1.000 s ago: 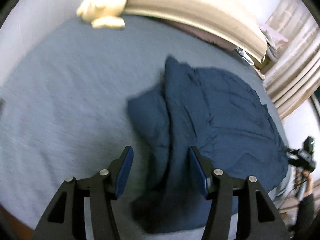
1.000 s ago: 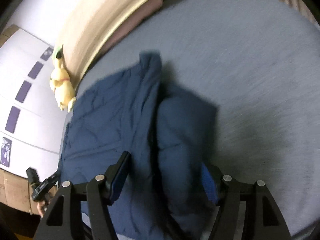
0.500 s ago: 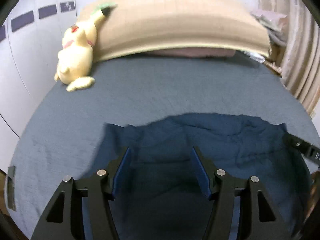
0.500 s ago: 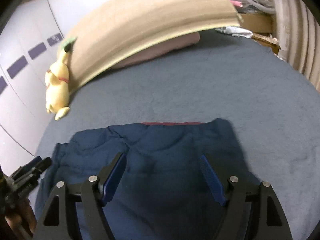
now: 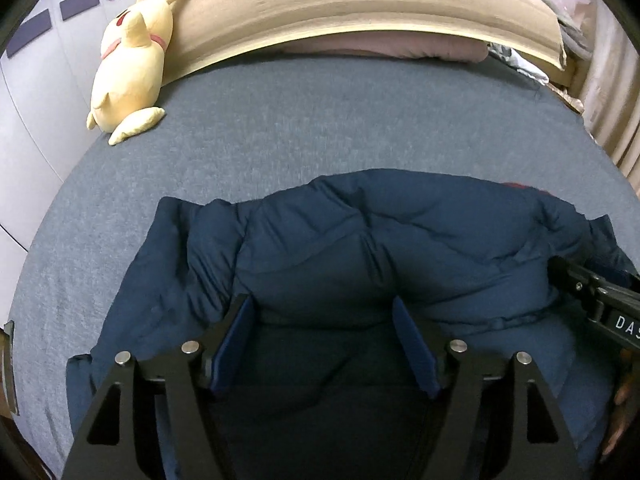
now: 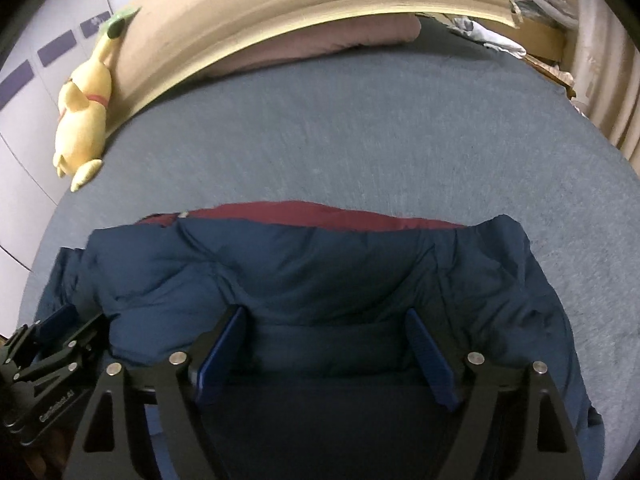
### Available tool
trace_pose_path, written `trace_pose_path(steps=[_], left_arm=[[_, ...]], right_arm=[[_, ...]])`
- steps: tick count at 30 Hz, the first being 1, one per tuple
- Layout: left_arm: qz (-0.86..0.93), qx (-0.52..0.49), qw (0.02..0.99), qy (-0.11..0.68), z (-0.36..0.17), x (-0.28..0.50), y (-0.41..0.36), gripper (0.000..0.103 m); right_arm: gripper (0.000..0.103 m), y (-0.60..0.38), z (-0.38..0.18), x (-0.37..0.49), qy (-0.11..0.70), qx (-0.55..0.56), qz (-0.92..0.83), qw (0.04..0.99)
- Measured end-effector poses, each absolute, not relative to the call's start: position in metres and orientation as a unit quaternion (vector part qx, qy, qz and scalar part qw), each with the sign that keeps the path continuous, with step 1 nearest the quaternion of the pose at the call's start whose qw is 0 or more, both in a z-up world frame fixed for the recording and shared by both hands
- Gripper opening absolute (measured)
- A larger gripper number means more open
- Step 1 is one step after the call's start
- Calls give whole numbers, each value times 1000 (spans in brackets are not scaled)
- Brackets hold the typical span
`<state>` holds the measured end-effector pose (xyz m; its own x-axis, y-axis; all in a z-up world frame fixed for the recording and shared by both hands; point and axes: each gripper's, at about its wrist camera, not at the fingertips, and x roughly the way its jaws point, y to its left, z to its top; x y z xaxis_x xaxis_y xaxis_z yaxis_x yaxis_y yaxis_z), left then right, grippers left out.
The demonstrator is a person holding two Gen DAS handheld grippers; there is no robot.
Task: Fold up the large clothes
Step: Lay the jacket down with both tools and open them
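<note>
Jacket (image 5: 400, 256) lying doubled on bed (image 5: 320, 128); left gripper (image 5: 324, 344) and right gripper (image 6: 326, 354) opening wide, pinching nothing. Better let go fully, lift clear, then smooth the fold.

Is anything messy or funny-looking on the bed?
A little. The navy puffy jacket is folded unevenly: a strip of dark red lining peeks out along its far edge, and its left side is bunched and wrinkled. The yellow plush toy lies tipped over against the headboard.
</note>
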<state>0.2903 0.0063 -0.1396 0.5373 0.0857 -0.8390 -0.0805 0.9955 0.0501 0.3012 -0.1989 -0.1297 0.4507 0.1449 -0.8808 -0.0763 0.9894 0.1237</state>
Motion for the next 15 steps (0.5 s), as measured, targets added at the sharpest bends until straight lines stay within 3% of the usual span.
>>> trace_pose_path(steps=[7,15], left_arm=[[36,-2,878,477,-128,279,11,74],[11,-1,915,404,-87,167,19,74]], right_arm=[[85,-203,-107,283,508,34,58,858],[86,-215,-42,165,442,37,97,891]])
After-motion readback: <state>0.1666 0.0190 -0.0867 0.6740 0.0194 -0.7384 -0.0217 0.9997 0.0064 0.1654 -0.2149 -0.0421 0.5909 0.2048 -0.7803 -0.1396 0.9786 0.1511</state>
